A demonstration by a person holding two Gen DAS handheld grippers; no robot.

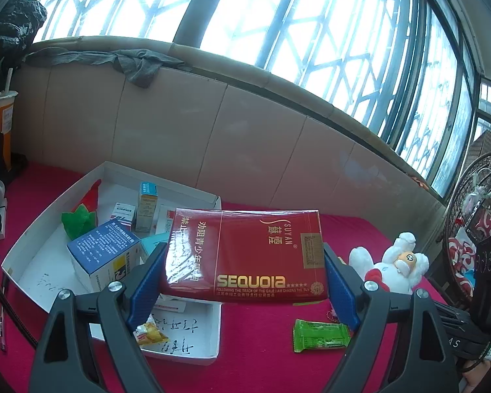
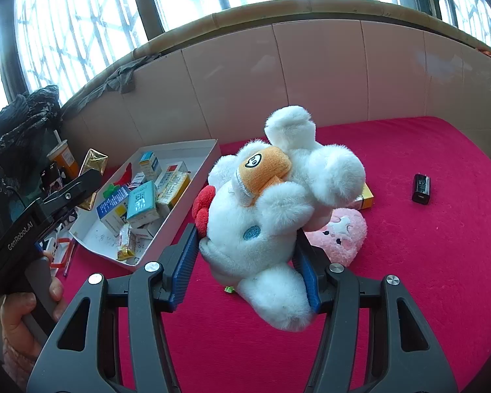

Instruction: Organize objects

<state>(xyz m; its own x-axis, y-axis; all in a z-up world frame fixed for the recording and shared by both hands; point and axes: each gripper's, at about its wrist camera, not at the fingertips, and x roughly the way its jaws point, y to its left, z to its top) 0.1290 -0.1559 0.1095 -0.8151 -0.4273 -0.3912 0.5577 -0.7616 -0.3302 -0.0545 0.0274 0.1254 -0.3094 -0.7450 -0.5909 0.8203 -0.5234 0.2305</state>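
Both grippers held goods over the red cloth.
Left wrist: the left gripper (image 1: 244, 271) pinched a glossy red SEQUOIA carton (image 1: 245, 255), marked SUYAN, just right of the white tray (image 1: 39, 229) of medicine boxes. Right wrist: the right gripper (image 2: 247, 258) squeezed a fluffy white plush toy (image 2: 268, 216), near a pink heart cushion (image 2: 340, 232).

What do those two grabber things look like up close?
Each gripper, left and right, has black plastic arms with triangular cut-outs, silver round bolts and blue ribbed pads. The left one's black body reads "GenRobot.AI" in white.
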